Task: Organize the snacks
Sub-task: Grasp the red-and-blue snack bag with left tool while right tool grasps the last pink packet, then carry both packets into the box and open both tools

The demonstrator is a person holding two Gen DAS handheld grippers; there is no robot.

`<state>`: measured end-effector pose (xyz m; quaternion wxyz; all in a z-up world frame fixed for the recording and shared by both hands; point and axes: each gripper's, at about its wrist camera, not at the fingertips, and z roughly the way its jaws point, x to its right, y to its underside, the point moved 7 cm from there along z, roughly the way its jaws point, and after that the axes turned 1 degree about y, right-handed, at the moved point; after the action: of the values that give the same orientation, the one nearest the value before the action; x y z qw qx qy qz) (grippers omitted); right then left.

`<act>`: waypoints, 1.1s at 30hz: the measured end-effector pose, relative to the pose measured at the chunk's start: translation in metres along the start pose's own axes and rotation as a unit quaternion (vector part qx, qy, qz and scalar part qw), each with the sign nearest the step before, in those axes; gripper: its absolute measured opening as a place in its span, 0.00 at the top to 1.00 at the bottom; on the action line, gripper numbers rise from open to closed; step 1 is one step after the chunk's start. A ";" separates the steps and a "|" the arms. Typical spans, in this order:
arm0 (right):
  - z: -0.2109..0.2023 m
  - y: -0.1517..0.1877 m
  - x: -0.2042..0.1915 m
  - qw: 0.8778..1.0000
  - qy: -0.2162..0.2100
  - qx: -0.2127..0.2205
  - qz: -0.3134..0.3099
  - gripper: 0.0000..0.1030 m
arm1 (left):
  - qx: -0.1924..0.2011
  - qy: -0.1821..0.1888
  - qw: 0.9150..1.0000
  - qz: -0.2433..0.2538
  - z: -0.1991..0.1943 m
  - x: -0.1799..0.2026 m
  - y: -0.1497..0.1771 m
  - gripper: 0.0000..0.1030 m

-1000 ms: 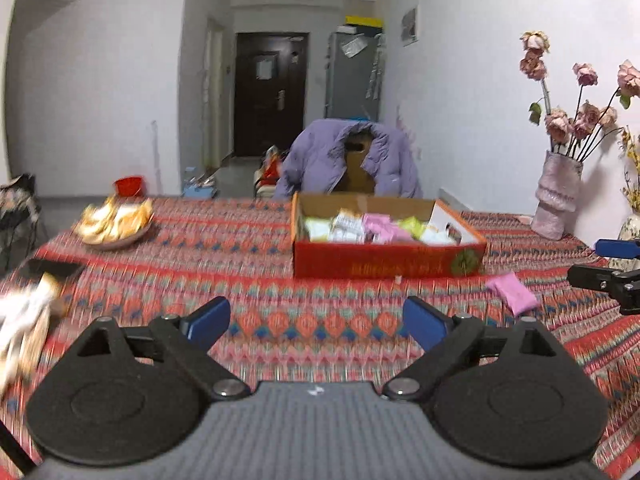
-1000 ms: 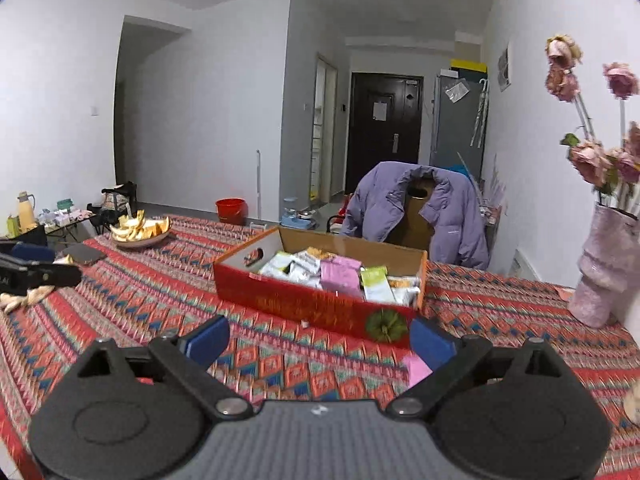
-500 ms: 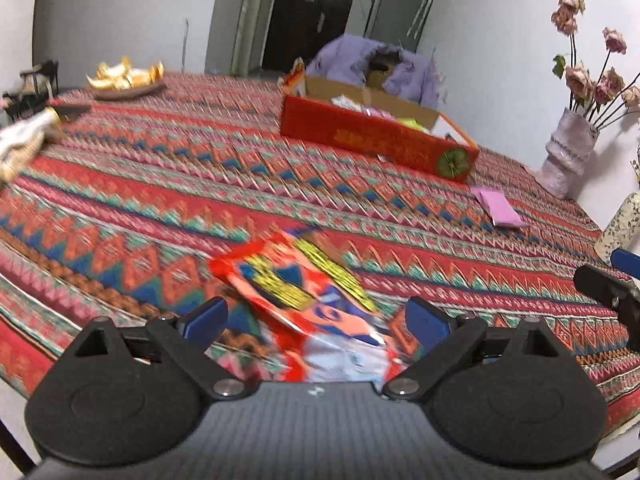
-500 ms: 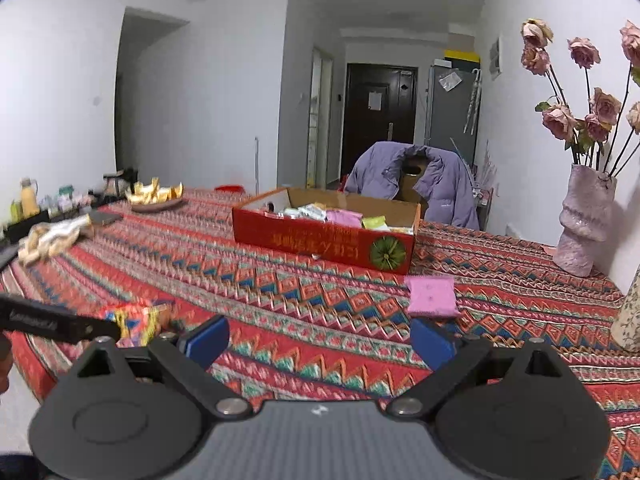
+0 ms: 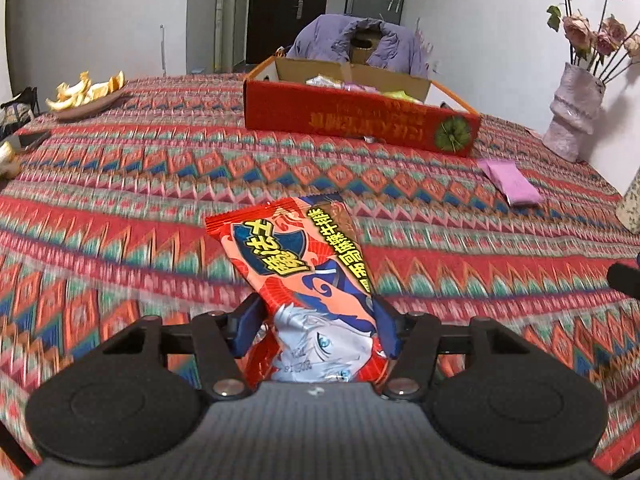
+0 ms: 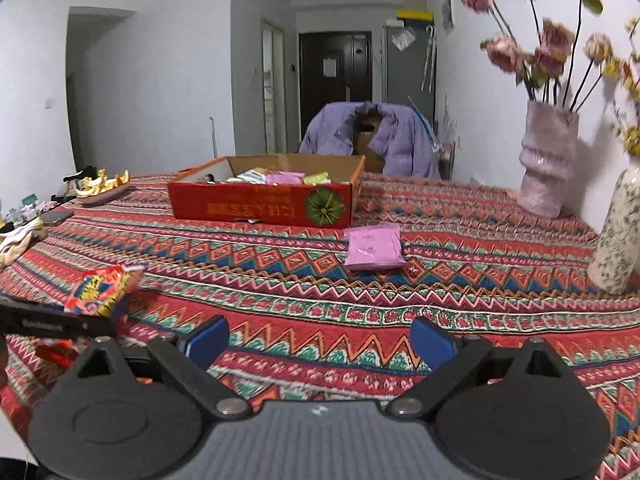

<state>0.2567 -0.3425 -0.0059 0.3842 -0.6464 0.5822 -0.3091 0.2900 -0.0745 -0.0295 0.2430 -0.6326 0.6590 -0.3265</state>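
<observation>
Left claw (image 5: 316, 326) is closing right now on a red snack packet (image 5: 304, 280), the blue pads flanking the packet's near end and touching its edges by the look of it. The packet's long axis runs away from the claw, its far end pointing up-table and a little left, print upside down to the camera; whether that far end rests on the desk (image 5: 120, 200) or is lifted, I cannot tell. From the right wrist view the same packet (image 6: 102, 288) shows at the left, poking out beyond the left claw's black arm.

Right claw (image 6: 320, 340) stands wide open over the patterned cloth, nothing between its pads.

Further out, a pink snack packet (image 6: 374, 246) lies flat on the desk, ahead of the right claw and just in front of the box's right corner, not touching it.

Next, the red cardboard box (image 6: 260, 204), open-topped, holding a jumble of small packets: white, pink and yellow-green ones peek over the rim.

Off left at about that depth, a plate of orange peels (image 5: 86, 94). Far right, a pale pink vase (image 6: 546, 160) with dried roses, and a speckled vase (image 6: 616, 240) nearer. Behind the desk, a chair draped with a purple jacket (image 6: 372, 132).
</observation>
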 end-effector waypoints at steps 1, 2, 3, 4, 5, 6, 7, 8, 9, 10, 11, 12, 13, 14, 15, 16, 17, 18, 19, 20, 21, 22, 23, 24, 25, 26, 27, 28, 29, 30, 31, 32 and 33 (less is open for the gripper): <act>0.010 -0.003 0.004 1.000 -0.002 -0.007 0.006 0.06 | 0.006 0.004 1.000 0.014 0.004 0.000 -0.008 0.43; 0.019 -0.005 0.009 1.000 0.000 -0.016 0.012 0.06 | 0.013 0.008 0.999 0.030 0.007 0.000 -0.015 0.44; 0.032 -0.009 0.014 1.000 0.009 -0.023 0.016 0.06 | 0.022 0.010 0.999 0.049 0.012 0.000 -0.024 0.43; 0.042 -0.013 0.019 0.999 0.015 -0.028 0.017 0.05 | 0.029 0.018 0.997 0.064 0.018 0.000 -0.031 0.40; 0.056 -0.017 0.024 0.999 0.020 -0.034 0.021 0.06 | 0.029 0.023 0.997 0.073 0.025 0.001 -0.036 0.33; 0.068 -0.021 0.028 0.999 0.023 -0.039 0.023 0.06 | 0.023 0.020 0.997 0.077 0.033 0.000 -0.040 0.30; 0.080 -0.026 0.032 0.998 0.024 -0.043 0.025 0.06 | 0.015 0.017 0.997 0.076 0.041 -0.002 -0.044 0.30; 0.094 -0.031 0.036 0.998 0.027 -0.049 0.026 0.06 | 0.006 0.020 0.997 0.074 0.048 -0.003 -0.046 0.30; 0.110 -0.036 0.041 0.998 0.030 -0.057 0.026 0.06 | -0.003 0.028 0.997 0.068 0.053 -0.004 -0.047 0.28; 0.126 -0.041 0.045 0.997 0.033 -0.065 0.030 0.06 | -0.008 0.034 0.998 0.061 0.058 -0.005 -0.047 0.27; 0.138 -0.044 0.048 0.996 0.035 -0.070 0.035 0.06 | -0.008 0.037 0.998 0.057 0.061 -0.006 -0.047 0.26; 0.152 -0.048 0.052 0.996 0.033 -0.074 0.038 0.06 | -0.009 0.040 0.997 0.058 0.064 -0.006 -0.047 0.26; 0.164 -0.052 0.054 0.996 0.031 -0.078 0.041 0.06 | -0.010 0.041 0.997 0.062 0.067 -0.007 -0.047 0.26; 0.176 -0.056 0.057 0.995 0.034 -0.081 0.043 0.06 | -0.012 0.042 0.997 0.067 0.070 -0.007 -0.047 0.26; 0.189 -0.058 0.059 0.994 0.037 -0.087 0.045 0.07 | -0.015 0.041 0.997 0.068 0.072 -0.007 -0.047 0.26; 0.198 -0.059 0.060 0.994 0.039 -0.092 0.047 0.08 | -0.019 0.042 0.997 0.068 0.075 -0.007 -0.047 0.27; 0.206 -0.060 0.061 0.994 0.039 -0.096 0.048 0.11 | -0.023 0.045 0.996 0.067 0.077 -0.008 -0.046 0.33; 0.212 -0.061 0.061 0.993 0.041 -0.097 0.050 0.13 | -0.024 0.041 0.997 0.067 0.078 -0.009 -0.046 0.38; 0.216 -0.061 0.061 0.993 0.045 -0.096 0.049 0.13 | -0.021 0.041 0.997 0.069 0.077 -0.009 -0.047 0.39; 0.218 -0.060 0.060 0.993 0.049 -0.096 0.046 0.14 | -0.021 0.043 0.996 0.071 0.077 -0.009 -0.047 0.40; 0.217 -0.059 0.059 0.993 0.053 -0.093 0.043 0.15 | -0.021 0.045 0.996 0.070 0.076 -0.011 -0.047 0.40; 0.215 -0.058 0.059 0.993 0.057 -0.090 0.042 0.18 | -0.020 0.048 0.996 0.066 0.074 -0.012 -0.047 0.40; 0.212 -0.058 0.058 0.994 0.059 -0.087 0.041 0.26 | -0.020 0.050 0.997 0.062 0.072 -0.014 -0.048 0.41; 0.208 -0.057 0.057 0.994 0.061 -0.085 0.039 0.41 | -0.018 0.052 0.997 0.059 0.069 -0.016 -0.049 0.41; 0.204 -0.056 0.056 0.994 0.060 -0.086 0.039 0.42 | -0.015 0.055 0.997 0.058 0.065 -0.016 -0.050 0.41; 0.200 -0.055 0.055 0.994 0.055 -0.090 0.039 0.42 | -0.010 0.056 0.997 0.059 0.060 -0.016 -0.051 0.41; 0.194 -0.052 0.050 0.994 0.048 -0.092 0.036 0.42 | -0.003 0.057 0.997 0.060 0.054 -0.017 -0.051 0.41; 0.187 -0.048 0.046 0.994 0.044 -0.095 0.035 0.42 | 0.002 0.058 0.997 0.060 0.049 -0.017 -0.052 0.41; 0.178 -0.043 0.041 0.994 0.041 -0.095 0.034 0.42 | 0.009 0.058 0.996 0.060 0.042 -0.018 -0.052 0.41; 0.169 -0.038 0.036 0.994 0.042 -0.096 0.032 0.42 | 0.012 0.059 0.997 0.057 0.036 -0.019 -0.052 0.41; 0.157 -0.032 0.028 0.994 0.040 -0.095 0.026 0.42 | 0.015 0.059 0.997 0.054 0.029 -0.020 -0.051 0.41; 0.146 -0.028 0.022 0.995 0.037 -0.092 0.024 0.42 | 0.016 0.060 0.997 0.051 0.024 -0.020 -0.050 0.41; 0.132 -0.022 0.013 0.995 0.031 -0.089 0.025 0.42 | 0.019 0.061 0.997 0.049 0.018 -0.021 -0.048 0.41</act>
<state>0.3812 -0.3365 -0.0556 0.3143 -0.6538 0.6347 -0.2661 0.3379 -0.0553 -0.0080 0.2295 -0.5739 0.6965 -0.3646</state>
